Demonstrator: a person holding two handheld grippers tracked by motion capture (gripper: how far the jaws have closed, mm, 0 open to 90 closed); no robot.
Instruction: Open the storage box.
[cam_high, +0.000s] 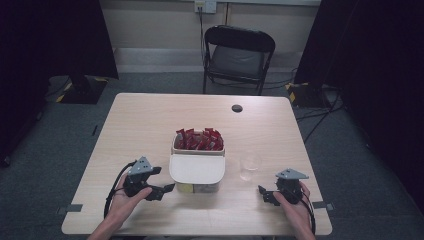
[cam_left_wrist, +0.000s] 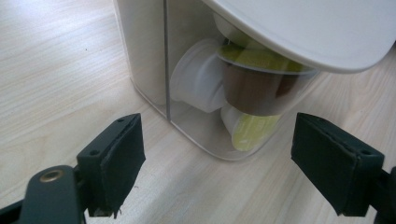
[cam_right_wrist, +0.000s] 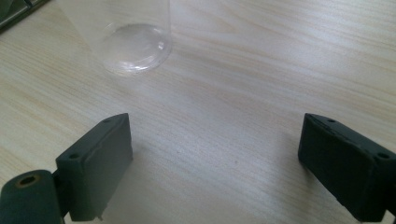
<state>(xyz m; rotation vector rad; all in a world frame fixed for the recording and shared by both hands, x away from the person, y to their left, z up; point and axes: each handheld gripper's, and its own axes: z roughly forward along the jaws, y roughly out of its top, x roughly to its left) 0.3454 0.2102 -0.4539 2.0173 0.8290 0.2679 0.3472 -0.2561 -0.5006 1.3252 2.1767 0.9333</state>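
No readable text anywhere I look. The red packets (cam_high: 199, 139) in the clear container (cam_high: 197, 150) carry no legible print from the high view, too small. The white lid (cam_high: 196, 169) is blank. Through my left claw's view, the capsules (cam_left_wrist: 252, 86) inside the container show green and brown foil but no brand or letters I can make out. The clear cup (cam_right_wrist: 126, 37) ahead of my right claw bears no marking. The desk (cam_high: 150, 120) has plain wood grain, no label. The wall socket (cam_high: 205, 6) behind the chair (cam_high: 237, 57) is too small to read. No numbers, no signs.
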